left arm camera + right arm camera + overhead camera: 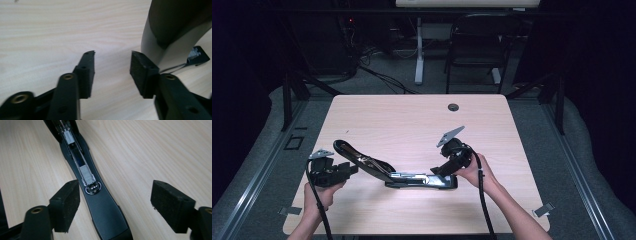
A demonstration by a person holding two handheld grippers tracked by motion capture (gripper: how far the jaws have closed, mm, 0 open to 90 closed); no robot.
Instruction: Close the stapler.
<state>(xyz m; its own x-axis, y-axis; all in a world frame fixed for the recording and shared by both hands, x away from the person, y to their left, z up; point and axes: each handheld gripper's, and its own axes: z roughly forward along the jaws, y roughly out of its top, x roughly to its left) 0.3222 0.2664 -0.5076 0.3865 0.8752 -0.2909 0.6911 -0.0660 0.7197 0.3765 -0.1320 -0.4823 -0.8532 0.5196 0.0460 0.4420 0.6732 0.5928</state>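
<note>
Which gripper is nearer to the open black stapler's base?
Right. The right gripper hovers over the black stapler's base, jaws open. The left gripper is apart, beside the raised top.

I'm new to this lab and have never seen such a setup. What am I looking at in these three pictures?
A person at a wooden table holds a hand-operated two-jaw gripper in each hand. The high view looks down from above; each of the other two comes from a camera riding on one gripper. An opened black stapler lies on the table, staples visible in its channel. The left gripper is open beside the raised lid. The right gripper straddles the base, open. Nothing is held.
</note>
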